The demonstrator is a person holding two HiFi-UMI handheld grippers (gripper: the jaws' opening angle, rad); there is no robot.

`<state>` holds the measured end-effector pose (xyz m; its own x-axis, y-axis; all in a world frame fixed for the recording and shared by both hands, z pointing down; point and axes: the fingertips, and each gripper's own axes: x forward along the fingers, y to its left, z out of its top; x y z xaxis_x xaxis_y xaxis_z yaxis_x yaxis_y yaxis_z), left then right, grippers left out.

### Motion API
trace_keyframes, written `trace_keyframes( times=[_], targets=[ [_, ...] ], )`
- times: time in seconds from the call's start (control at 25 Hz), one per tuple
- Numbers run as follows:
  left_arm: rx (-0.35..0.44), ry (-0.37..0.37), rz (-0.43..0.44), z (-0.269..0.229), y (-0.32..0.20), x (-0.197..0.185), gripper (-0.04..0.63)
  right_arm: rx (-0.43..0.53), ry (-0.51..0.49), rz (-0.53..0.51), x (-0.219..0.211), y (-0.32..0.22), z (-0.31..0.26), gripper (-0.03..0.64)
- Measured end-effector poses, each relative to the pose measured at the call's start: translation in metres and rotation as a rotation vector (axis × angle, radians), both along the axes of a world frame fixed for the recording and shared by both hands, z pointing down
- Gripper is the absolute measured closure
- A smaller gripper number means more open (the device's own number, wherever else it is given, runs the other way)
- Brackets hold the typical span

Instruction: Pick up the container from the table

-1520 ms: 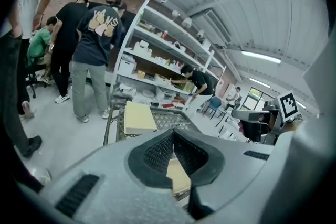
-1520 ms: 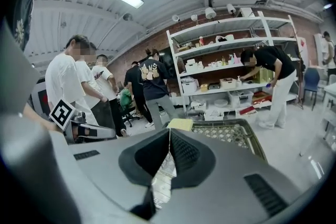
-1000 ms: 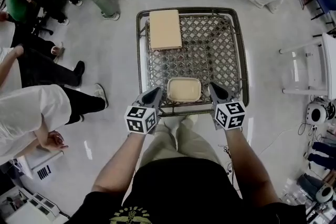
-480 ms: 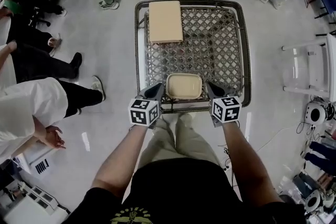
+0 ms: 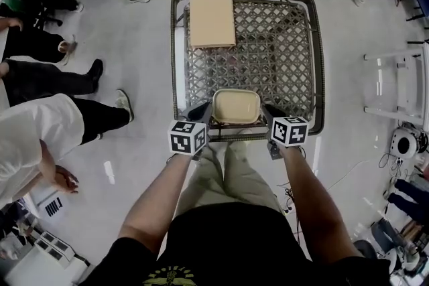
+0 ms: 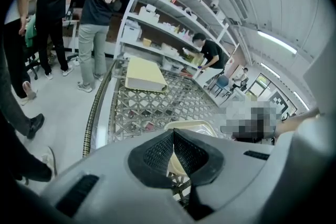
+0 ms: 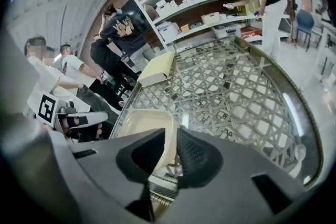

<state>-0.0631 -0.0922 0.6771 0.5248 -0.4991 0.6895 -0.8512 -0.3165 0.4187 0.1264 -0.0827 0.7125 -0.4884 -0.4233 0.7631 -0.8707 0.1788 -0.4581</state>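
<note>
Sitting near table [image 5: 281, 57] edge, cream rounded-rect container [image 5: 236, 106]

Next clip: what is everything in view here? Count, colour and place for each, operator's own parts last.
table: one, grey metal lattice top, centre of the head view
container: one, cream, open, at the table's near edge
flat block: one, tan, at the table's far left corner
bystanders: several, in dark and white clothes, on the floor left of and beyond the table
shelving: white, stocked, beyond the table
left gripper: one, grey, jaws together, at the container's left side
right gripper: one, grey, jaws slightly apart, at the container's right side
forearms: two, bare, bottom of the head view
</note>
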Motion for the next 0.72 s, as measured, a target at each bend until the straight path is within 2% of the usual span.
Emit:
trace_keyframes(
  times=[0.08,0.12,0.44,0.72],
  targets=[
    [-0.008,-0.002,0.001,0.004,0.001,0.002,0.586,-0.031,-0.031,0.003,-0.003,0.001,0.005,0.541],
    [-0.011,-0.004,0.003,0.006,0.001,0.003,0.586,-0.040,-0.038,0.002,-0.005,0.001,0.007,0.537],
    [-0.021,-0.018,0.011,0.017,0.002,0.004,0.586,-0.093,-0.037,0.009,-0.008,0.001,0.029,0.535],
    [-0.023,-0.014,0.017,0.017,0.007,0.008,0.586,-0.138,-0.080,0.067,-0.008,0.001,0.034,0.536]
  ],
)
